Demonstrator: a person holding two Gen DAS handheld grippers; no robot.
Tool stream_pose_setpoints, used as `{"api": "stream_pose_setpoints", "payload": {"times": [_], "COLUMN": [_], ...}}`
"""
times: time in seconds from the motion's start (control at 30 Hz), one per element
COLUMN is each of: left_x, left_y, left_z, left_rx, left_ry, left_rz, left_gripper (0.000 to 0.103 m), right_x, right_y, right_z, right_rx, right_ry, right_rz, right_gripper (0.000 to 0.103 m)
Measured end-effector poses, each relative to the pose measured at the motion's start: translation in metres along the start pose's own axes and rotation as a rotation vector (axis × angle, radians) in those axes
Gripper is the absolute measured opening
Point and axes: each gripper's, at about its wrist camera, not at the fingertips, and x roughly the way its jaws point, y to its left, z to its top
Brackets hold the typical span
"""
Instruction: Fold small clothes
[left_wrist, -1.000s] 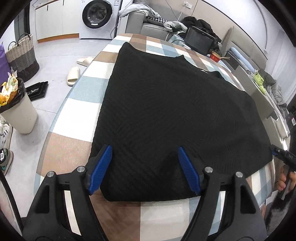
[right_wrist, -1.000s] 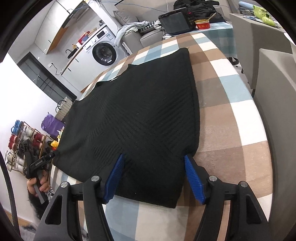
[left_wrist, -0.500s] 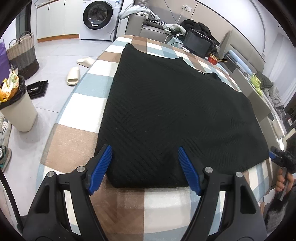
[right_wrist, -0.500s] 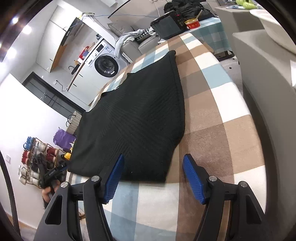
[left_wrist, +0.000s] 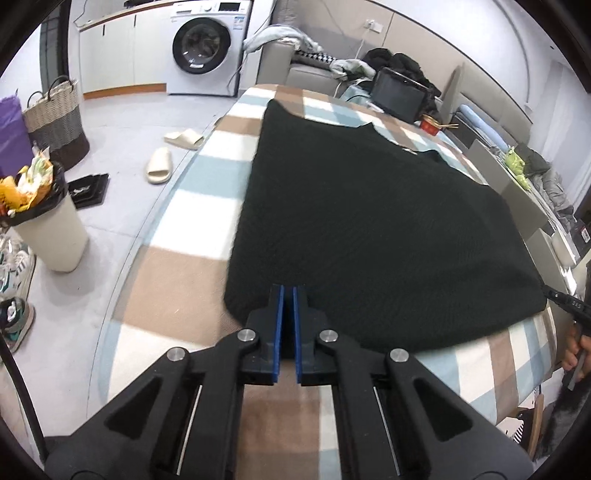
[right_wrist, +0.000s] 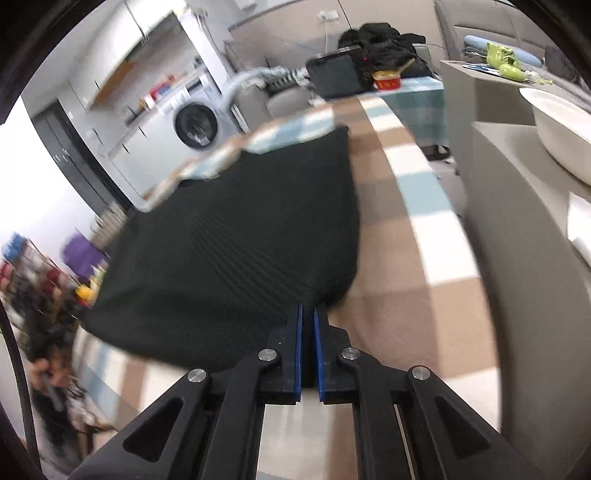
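A: Both views are evenly and brightly lit; the floor (left_wrist: 122, 122) looks pale and washed, with only soft shadows.

B: The left wrist view is mostly sharp, slightly smeared along the checked tablecloth (left_wrist: 177, 273).

A: The right wrist view is streaked with motion blur, worst at the left and far edge of the black garment (right_wrist: 236, 251).

B: Both bend strongly outward, ringed by a dark fisheye border.

A table under a brown, pale-blue and white checked cloth (left_wrist: 192, 258) fills the frame's middle. A black ribbed knitted garment (left_wrist: 369, 229) lies flat across its centre and right, leaving a checked strip at left.
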Motion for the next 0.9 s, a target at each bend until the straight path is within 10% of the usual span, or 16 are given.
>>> {"api": "stream_pose_setpoints", "payload": {"times": [0.1, 0.27, 0.67, 0.9], "left_x": [-0.011, -0.026, 0.034, 0.070], "left_y": [0.002, -0.025, -0.176, -0.199], "left_z": [0.001, 0.009, 0.016, -0.001], "left_rx": [-0.005, 0.047, 0.318, 0.392], "left_ry": [-0.021, -0.106, -0.012, 0.073], "left_rz": [0.032, -0.002, -0.158, -0.081], "left_gripper": [0.007, 0.052, 0.078, 0.078], "right_x": [-0.016, -0.024, 0.060, 0.102], "right_y": [0.001, 0.039, 0.148, 0.167], "right_z": [0.003, 0.012, 0.030, 0.022], "right_rx": [0.002, -0.112, -0.313, -0.429], "right_ry": [-0.060, -0.101, 0.018, 0.078], "right_rz": [-0.027, -0.013, 0.077, -0.015], "right_gripper": [0.012, 0.028, 0.044, 0.044]}}
